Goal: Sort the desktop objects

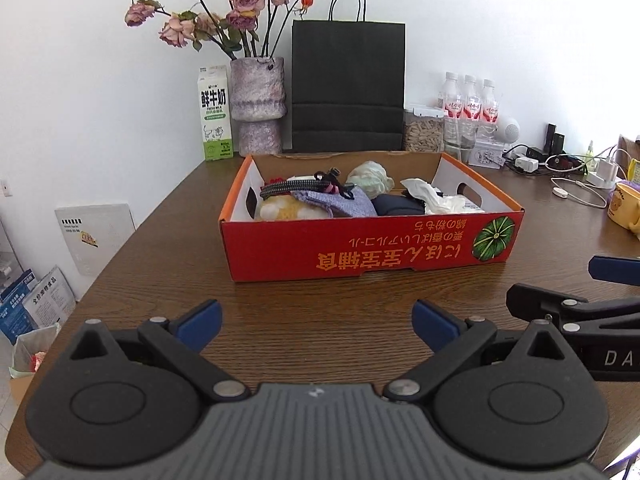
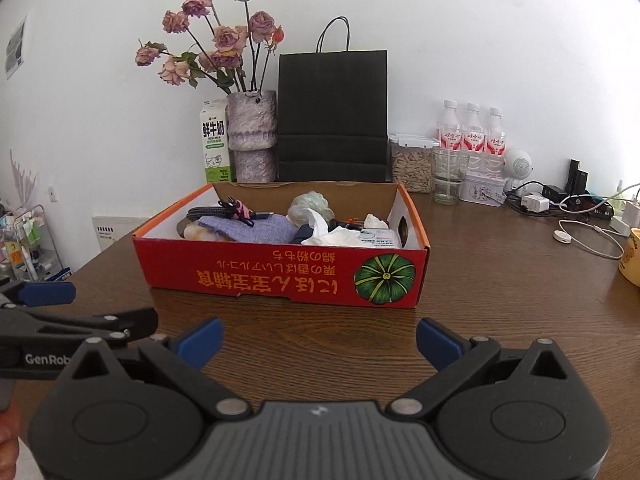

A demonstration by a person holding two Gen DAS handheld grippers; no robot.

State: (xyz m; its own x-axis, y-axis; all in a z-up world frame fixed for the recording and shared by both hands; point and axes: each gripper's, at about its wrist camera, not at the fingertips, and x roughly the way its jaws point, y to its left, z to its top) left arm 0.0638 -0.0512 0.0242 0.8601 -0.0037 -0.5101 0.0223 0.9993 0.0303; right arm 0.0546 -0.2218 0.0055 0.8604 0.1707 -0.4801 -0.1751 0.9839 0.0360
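We hold the left gripper point(image 1: 316, 326) and right gripper point(image 2: 318, 338) empty, fingers apart, short of the red cardboard box point(image 1: 372, 246) holding the jumbled items (task seems at start or finish); next: reach in

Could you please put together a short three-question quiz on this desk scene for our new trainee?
1. True or false: the left claw is gripping an item from the red box.
2. What stands directly behind the red box? A) black paper bag B) a laptop C) a desk lamp
3. Fill in: the milk carton stands beside the vase of ____.

Key
1. False: both the left claw and the right claw are open and empty, short of the box.
2. A
3. Dried roses
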